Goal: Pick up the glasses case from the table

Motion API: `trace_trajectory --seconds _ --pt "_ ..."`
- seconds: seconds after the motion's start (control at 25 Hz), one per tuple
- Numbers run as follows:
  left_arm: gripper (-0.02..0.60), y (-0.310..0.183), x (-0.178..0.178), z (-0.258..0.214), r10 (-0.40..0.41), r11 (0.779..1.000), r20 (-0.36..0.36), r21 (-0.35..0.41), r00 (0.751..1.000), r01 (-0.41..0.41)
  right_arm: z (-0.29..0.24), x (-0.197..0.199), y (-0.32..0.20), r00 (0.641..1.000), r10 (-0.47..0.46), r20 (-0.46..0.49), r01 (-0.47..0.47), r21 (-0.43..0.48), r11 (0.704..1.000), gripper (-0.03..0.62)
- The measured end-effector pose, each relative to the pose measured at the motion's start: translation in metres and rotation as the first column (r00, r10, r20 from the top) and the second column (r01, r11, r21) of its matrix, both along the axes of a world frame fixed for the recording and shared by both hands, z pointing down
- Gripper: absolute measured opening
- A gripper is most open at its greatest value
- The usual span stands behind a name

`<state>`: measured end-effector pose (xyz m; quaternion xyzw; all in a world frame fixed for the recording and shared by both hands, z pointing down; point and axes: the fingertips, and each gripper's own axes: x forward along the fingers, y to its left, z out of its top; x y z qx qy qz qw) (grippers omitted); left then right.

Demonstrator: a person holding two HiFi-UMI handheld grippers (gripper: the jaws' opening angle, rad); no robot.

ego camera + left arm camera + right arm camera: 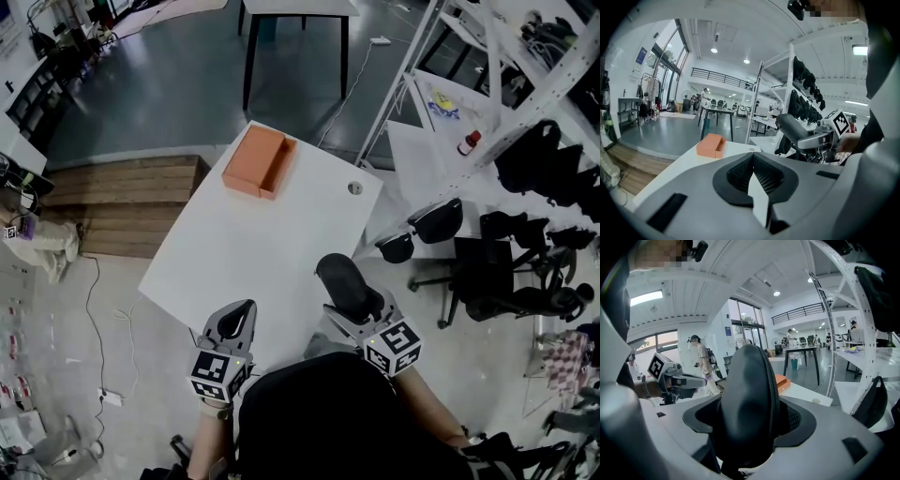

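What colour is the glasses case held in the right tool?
Black all over. The oval glasses case shows best in the right gripper view.

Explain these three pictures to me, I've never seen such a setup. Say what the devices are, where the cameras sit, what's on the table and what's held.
There is no robot here: a person holds a two-jaw gripper in each hand. One picture comes from a camera on the person's head, looking down. The other two come from cameras riding on the grippers. The left gripper is shut and empty. The right gripper is clamped on a black glasses case. On the white table an orange box lies at the far end.
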<state>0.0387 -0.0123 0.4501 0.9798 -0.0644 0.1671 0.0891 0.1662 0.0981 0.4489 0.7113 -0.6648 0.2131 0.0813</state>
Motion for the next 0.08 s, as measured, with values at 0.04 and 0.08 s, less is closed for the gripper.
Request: trace_trajectory --seconds 0.04,0.08 --pt "0.018 -0.0004 0.0002 -0.0003 -0.001 1.0 0.0 0.0 1.0 0.001 0.0003 0.0007 -0.0002 1.0 0.001 0.003 -0.001 -0.001 1.0 0.365" --pt "0.018 -0.0007 0.0005 -0.0005 -0.001 1.0 -0.001 0.0 1.0 0.001 0.0006 0.0014 -0.0004 1.0 0.003 0.005 -0.003 -0.003 1.0 0.365"
